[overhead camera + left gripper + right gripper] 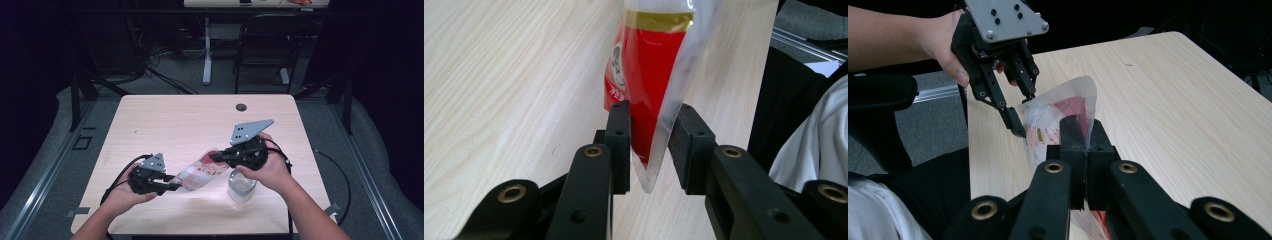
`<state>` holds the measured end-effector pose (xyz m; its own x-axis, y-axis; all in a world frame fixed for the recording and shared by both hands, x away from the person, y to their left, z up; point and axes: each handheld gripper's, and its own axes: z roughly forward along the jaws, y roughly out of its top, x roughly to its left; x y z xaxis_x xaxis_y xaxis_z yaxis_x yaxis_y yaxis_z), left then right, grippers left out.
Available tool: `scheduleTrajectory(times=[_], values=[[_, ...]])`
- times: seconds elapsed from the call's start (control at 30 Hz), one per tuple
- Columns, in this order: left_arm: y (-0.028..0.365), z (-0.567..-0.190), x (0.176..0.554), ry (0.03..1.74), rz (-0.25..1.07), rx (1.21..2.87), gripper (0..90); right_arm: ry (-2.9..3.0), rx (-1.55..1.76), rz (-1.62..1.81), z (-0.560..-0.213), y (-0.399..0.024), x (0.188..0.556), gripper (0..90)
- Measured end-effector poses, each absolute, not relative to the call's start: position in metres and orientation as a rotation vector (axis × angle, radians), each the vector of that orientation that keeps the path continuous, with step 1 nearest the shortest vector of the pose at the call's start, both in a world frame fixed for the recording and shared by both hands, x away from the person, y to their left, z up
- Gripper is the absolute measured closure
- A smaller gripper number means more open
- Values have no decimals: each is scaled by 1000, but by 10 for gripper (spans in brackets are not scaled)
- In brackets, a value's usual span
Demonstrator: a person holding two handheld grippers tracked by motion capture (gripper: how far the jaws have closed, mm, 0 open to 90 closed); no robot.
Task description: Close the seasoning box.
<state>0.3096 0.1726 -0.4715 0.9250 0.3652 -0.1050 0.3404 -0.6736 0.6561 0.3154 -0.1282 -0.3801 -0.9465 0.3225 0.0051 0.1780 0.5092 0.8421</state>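
Pale wood-grain rectangular bench (165,125), dark round grommet hole (241,107) near its far edge. Above the near half, a clear plastic pouch with red and white print and a gold band (200,173) hangs off the surface, stretched between the 2 grippers.

Right gripper (216,157), grey three-cornered plate on top: fingers closed flat on the pouch's upper edge; in the right gripper view the film stands up pinched between them (1083,112).

Left gripper (172,186): fingers set around the pouch's narrow lower corner; in the left gripper view 1 finger (620,132) touches the red print, the other sits just beside the clear film.

Small clear glass cup (241,188) stands on the bench, partly under the right hand (270,167).
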Motion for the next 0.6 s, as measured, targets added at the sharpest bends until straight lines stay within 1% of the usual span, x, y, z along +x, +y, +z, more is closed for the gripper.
scheduleTrajectory(times=[0.6], values=[[179, -466, 311, 496, 54, 2373, 734, 2602, 452, 1414, -388, -133, 316, 899]])
